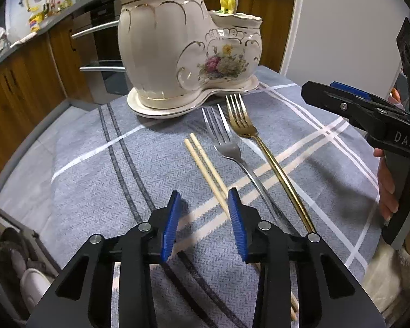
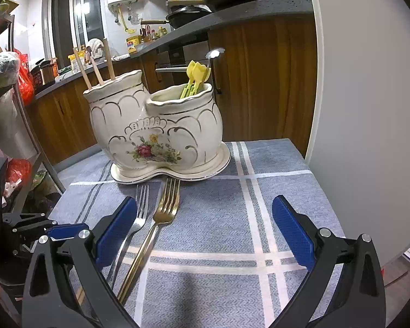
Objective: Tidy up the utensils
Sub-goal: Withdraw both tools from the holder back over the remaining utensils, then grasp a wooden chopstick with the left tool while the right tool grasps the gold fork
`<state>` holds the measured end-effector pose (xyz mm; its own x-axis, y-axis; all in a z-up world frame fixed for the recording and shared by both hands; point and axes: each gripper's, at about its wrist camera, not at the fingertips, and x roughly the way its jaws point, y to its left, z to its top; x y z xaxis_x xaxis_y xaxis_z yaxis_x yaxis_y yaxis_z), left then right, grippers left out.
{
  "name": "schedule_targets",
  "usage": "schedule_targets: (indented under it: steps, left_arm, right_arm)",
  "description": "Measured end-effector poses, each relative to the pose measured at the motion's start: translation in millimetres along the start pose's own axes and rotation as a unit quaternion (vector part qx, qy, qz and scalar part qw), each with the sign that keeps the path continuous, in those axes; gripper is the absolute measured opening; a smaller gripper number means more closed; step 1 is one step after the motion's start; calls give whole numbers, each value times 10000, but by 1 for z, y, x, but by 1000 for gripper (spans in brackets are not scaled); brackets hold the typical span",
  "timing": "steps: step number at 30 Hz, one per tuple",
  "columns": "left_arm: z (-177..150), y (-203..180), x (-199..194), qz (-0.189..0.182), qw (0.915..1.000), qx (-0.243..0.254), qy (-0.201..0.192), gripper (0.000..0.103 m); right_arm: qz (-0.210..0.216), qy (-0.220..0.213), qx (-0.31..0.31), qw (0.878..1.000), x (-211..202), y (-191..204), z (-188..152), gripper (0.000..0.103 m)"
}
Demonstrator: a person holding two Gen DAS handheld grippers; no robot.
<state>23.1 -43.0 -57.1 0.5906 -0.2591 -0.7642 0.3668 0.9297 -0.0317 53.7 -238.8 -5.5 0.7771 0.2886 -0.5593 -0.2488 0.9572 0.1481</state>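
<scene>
A pair of wooden chopsticks (image 1: 205, 164), a silver fork (image 1: 227, 147) and a gold fork (image 1: 248, 131) lie side by side on the checked grey tablecloth (image 1: 95, 191). Behind them stands a white floral ceramic holder (image 1: 177, 54) on its saucer. My left gripper (image 1: 205, 192) hovers low over the near end of the chopsticks, which run under its right pad; the jaws are partly apart with only cloth between them. My right gripper (image 2: 205, 199) is wide open above the cloth, right of the gold fork (image 2: 164, 213) and silver fork (image 2: 140, 213). The holder (image 2: 155, 128) has wooden sticks in its tall pot and yellow utensils (image 2: 195, 79) in its low one.
A hand holds the right gripper's black handle (image 1: 401, 191) at the right edge of the left wrist view. A white panel (image 2: 369, 109) rises along the table's right side. Wooden cabinets (image 2: 259, 82) and a cluttered counter stand behind; shelves with bags (image 2: 19, 82) stand at the left.
</scene>
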Motion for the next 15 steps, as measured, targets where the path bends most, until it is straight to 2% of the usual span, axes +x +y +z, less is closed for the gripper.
schedule_targets:
  steps: [8, 9, 10, 13, 15]
  left_arm:
    - [5, -3, 4, -123, 9999, 7, 33, 31]
    - [6, -4, 3, -172, 9998, 34, 43, 26]
    - [6, -5, 3, -247, 9996, 78, 61, 17]
    - [7, -4, 2, -388, 9991, 135, 106, 8]
    - [8, -4, 1, -373, 9991, 131, 183, 8]
  right_arm:
    - [-12, 115, -176, 9998, 6, 7, -3, 98]
    - [-6, 126, -197, 9997, 6, 8, -3, 98]
    - [-3, 128, -214, 9997, 6, 8, -4, 98]
    - [-6, 121, -259, 9996, 5, 9, -3, 98]
    - [-7, 153, -243, 9996, 6, 9, -3, 98]
